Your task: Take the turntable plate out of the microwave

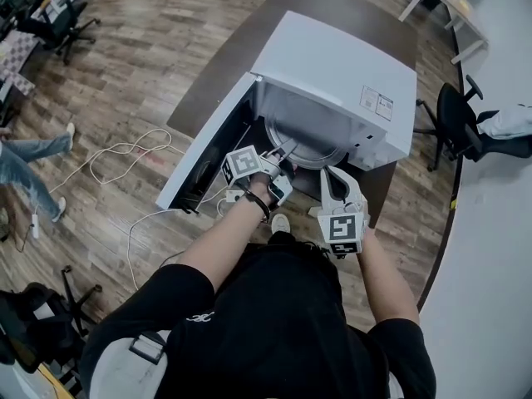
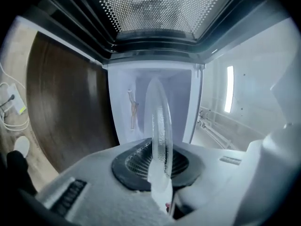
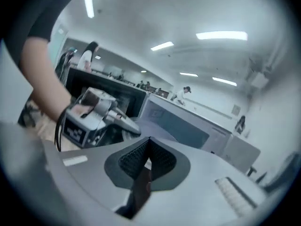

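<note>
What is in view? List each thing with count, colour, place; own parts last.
microwave: one, white, on the table, door open
table: one, dark brown, mid-room
turntable plate: one, clear glass, between the jaws of the left gripper, at the microwave's mouth
cables: several, white, on the floor, left
office chairs: two, black, right and far left
bystander: one, blue jeans, left edge
left gripper: one, white, jaws shut on the turntable plate
right gripper: one, white, jaws shut, empty

Head view steeply down; gripper views close, sharing microwave [image 1: 332,73].
</note>
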Motion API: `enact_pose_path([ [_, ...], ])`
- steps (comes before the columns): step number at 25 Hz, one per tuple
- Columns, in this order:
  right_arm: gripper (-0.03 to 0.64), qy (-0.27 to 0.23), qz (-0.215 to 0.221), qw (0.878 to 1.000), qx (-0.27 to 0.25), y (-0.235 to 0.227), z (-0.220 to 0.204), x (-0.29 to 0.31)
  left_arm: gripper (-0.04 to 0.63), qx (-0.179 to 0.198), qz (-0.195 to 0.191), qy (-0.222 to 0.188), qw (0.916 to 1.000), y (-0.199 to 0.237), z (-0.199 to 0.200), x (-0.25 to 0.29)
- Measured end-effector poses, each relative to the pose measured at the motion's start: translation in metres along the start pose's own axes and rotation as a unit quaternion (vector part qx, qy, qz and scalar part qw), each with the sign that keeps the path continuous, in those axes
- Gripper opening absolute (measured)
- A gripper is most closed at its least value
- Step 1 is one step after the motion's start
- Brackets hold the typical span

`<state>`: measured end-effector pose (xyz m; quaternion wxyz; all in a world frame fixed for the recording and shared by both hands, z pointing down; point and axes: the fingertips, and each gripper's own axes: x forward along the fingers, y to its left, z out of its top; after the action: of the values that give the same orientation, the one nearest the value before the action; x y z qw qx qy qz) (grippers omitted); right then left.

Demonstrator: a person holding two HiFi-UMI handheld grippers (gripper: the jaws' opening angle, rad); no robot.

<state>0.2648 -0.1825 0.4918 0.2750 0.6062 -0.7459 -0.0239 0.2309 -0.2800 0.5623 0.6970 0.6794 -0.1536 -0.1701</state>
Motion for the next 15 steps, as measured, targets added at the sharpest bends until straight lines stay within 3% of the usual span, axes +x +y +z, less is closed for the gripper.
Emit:
enact_pose_path([
  [2, 0.008, -0.020, -0.007, 0.996, 0.089, -0.012, 0.011, -0.012, 0.038, -0.001, -0.005, 0.005, 1.0000, -0.002, -0.005, -0.008],
  [5, 0.006, -0.045, -0.021, 0.986, 0.159, -0.022, 0.025, -0.023, 0.038, -0.011, -0.014, 0.011, 0.9998, -0.005, -0.013, -0.020],
  [11, 0.008, -0.080, -0.073, 0.972, 0.207, -0.030, 0.037, -0.042, 0.038, -0.004, -0.044, 0.031, 0.9986, -0.026, -0.023, -0.037],
  [15, 0.008, -0.077, -0.101, 0.964, 0.233, -0.040, 0.027, -0.055, 0.038, 0.004, -0.069, 0.049, 0.9964, -0.048, -0.032, -0.052],
])
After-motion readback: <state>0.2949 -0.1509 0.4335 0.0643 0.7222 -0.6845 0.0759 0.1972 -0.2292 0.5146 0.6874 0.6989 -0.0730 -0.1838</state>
